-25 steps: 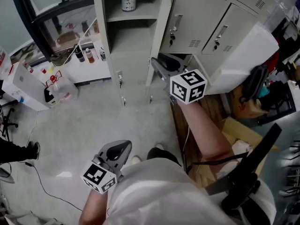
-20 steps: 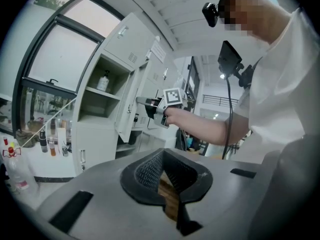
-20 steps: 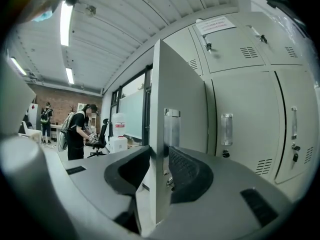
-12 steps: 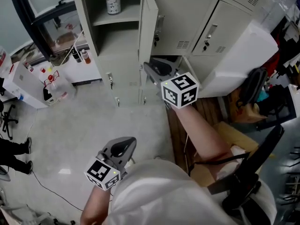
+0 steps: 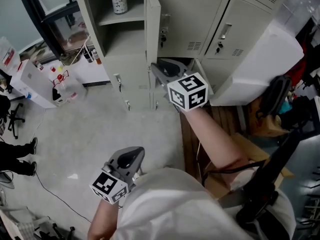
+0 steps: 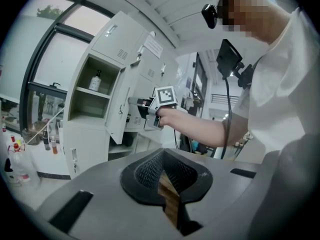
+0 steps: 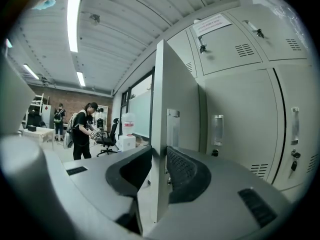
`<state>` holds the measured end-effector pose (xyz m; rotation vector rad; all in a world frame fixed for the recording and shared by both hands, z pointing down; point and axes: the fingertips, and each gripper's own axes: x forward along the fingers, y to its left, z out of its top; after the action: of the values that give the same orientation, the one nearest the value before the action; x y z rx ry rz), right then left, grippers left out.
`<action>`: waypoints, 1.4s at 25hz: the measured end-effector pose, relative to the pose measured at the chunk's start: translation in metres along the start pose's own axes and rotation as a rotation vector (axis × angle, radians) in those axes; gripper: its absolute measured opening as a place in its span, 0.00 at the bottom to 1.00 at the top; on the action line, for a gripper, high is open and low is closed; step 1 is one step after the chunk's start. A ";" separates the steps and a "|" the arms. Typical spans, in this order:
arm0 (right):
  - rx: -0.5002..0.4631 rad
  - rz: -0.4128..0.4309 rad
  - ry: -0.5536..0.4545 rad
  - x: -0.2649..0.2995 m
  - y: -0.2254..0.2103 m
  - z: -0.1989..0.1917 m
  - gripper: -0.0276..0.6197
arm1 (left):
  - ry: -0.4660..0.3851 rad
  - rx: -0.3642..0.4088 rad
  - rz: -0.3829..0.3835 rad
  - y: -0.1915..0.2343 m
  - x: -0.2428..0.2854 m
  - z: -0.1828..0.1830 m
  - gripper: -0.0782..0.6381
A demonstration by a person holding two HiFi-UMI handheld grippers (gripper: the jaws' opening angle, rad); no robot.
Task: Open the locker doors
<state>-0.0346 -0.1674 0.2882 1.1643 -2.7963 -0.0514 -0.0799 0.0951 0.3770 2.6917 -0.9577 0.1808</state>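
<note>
The beige locker (image 5: 187, 19) fills the top of the head view. Its upper left compartment stands open, with a bottle (image 5: 119, 1) on the shelf. That compartment's door (image 5: 152, 21) is swung out and shows nearly edge-on. My right gripper (image 5: 157, 69) is at the door's lower edge. In the right gripper view the door edge (image 7: 175, 84) stands between the closing jaws of my right gripper (image 7: 159, 159), and both pads touch it. My left gripper (image 5: 131, 156) hangs low by my body, away from the locker. Its jaws are shut and hold nothing (image 6: 161, 153).
Closed locker doors (image 5: 235, 29) with handles and locks run to the right, and smaller ones (image 5: 125, 79) sit below. A white board (image 5: 260, 64) leans at the right above a black chair (image 5: 270, 184). A low table with bottles (image 5: 60, 79) stands left. Another person (image 7: 82, 129) stands far off.
The locker door has swung further out, from angled to nearly edge-on. My right gripper has shifted a little left with it and its jaws have narrowed. The left gripper has hardly moved.
</note>
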 end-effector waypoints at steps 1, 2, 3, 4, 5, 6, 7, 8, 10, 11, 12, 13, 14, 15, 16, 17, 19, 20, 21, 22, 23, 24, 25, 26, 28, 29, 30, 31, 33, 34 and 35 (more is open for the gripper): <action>-0.002 0.007 0.001 0.000 0.000 0.000 0.18 | -0.001 -0.001 0.004 -0.003 0.002 0.000 0.12; -0.003 0.015 0.001 -0.001 0.000 0.000 0.18 | -0.001 -0.002 0.010 -0.006 0.003 -0.001 0.12; -0.003 0.024 -0.001 -0.003 0.000 0.000 0.18 | 0.000 -0.003 0.015 -0.008 0.005 -0.001 0.12; -0.004 0.033 -0.005 -0.006 0.001 0.000 0.18 | 0.000 -0.004 0.018 -0.011 0.006 -0.001 0.12; -0.007 0.040 -0.008 -0.009 0.002 0.000 0.18 | 0.000 -0.005 0.020 -0.013 0.007 -0.002 0.12; -0.012 0.045 -0.010 -0.014 0.003 -0.001 0.18 | 0.002 -0.007 0.021 -0.015 0.008 -0.002 0.12; -0.015 0.050 -0.010 -0.019 0.005 -0.002 0.18 | 0.004 -0.007 0.021 -0.017 0.010 -0.003 0.12; -0.016 0.055 -0.010 -0.025 0.007 -0.004 0.18 | 0.006 -0.005 0.018 -0.020 0.011 -0.004 0.12; -0.014 0.062 -0.010 -0.041 0.010 -0.009 0.18 | 0.012 -0.003 0.012 -0.025 0.015 -0.004 0.12; -0.012 0.066 -0.008 -0.050 0.011 -0.013 0.18 | 0.015 -0.003 0.009 -0.028 0.017 -0.004 0.12; -0.007 0.070 -0.003 -0.060 0.013 -0.018 0.18 | 0.018 -0.005 0.006 -0.031 0.020 -0.004 0.12; 0.000 0.075 0.002 -0.070 0.015 -0.023 0.18 | 0.021 -0.005 0.001 -0.035 0.023 -0.005 0.12; 0.006 0.077 0.009 -0.081 0.016 -0.029 0.18 | 0.024 -0.005 -0.007 -0.039 0.027 -0.005 0.12; 0.010 0.077 0.016 -0.093 0.017 -0.035 0.18 | 0.027 -0.005 -0.015 -0.043 0.031 -0.006 0.12; 0.014 0.074 0.023 -0.105 0.017 -0.042 0.18 | 0.031 -0.004 -0.023 -0.048 0.036 -0.006 0.12; 0.021 0.069 0.029 -0.116 0.017 -0.048 0.18 | 0.034 -0.004 -0.033 -0.052 0.042 -0.006 0.12; 0.041 0.052 0.041 -0.140 0.012 -0.060 0.17 | 0.042 -0.001 -0.057 -0.061 0.054 -0.008 0.12; 0.051 0.041 0.049 -0.153 0.010 -0.066 0.17 | 0.046 0.000 -0.070 -0.066 0.061 -0.008 0.12; 0.058 0.029 0.056 -0.165 0.006 -0.072 0.16 | 0.049 0.002 -0.084 -0.071 0.067 -0.008 0.12; 0.065 0.016 0.062 -0.177 0.003 -0.077 0.15 | 0.052 0.004 -0.096 -0.075 0.073 -0.008 0.12; 0.075 0.003 0.064 -0.188 -0.001 -0.082 0.15 | 0.055 0.004 -0.105 -0.079 0.080 -0.008 0.12; 0.086 -0.010 0.064 -0.198 -0.005 -0.085 0.15 | 0.058 0.003 -0.113 -0.082 0.086 -0.007 0.12; 0.099 -0.022 0.065 -0.208 -0.008 -0.090 0.14 | 0.062 0.002 -0.124 -0.086 0.092 -0.007 0.12; 0.113 -0.034 0.067 -0.218 -0.010 -0.094 0.14 | 0.065 0.001 -0.136 -0.089 0.097 -0.007 0.12; 0.137 -0.061 0.078 -0.235 -0.013 -0.105 0.14 | 0.073 0.003 -0.166 -0.095 0.106 -0.008 0.12; 0.143 -0.074 0.084 -0.242 -0.015 -0.110 0.14 | 0.078 0.006 -0.181 -0.097 0.110 -0.008 0.12; 0.146 -0.086 0.089 -0.247 -0.016 -0.114 0.14 | 0.083 0.009 -0.196 -0.097 0.113 -0.008 0.12; 0.149 -0.099 0.095 -0.251 -0.018 -0.118 0.13 | 0.089 0.012 -0.212 -0.097 0.116 -0.007 0.12; 0.150 -0.125 0.111 -0.257 -0.021 -0.124 0.13 | 0.098 0.021 -0.245 -0.095 0.123 -0.005 0.12; 0.151 -0.142 0.121 -0.259 -0.023 -0.126 0.13 | 0.100 0.026 -0.262 -0.094 0.126 -0.003 0.12; 0.152 -0.159 0.129 -0.261 -0.025 -0.128 0.13 | 0.101 0.032 -0.279 -0.091 0.129 -0.001 0.12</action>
<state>0.1803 0.0018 0.3897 1.3696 -2.6296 0.2182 0.0777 0.0857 0.3847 2.7784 -0.5476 0.2721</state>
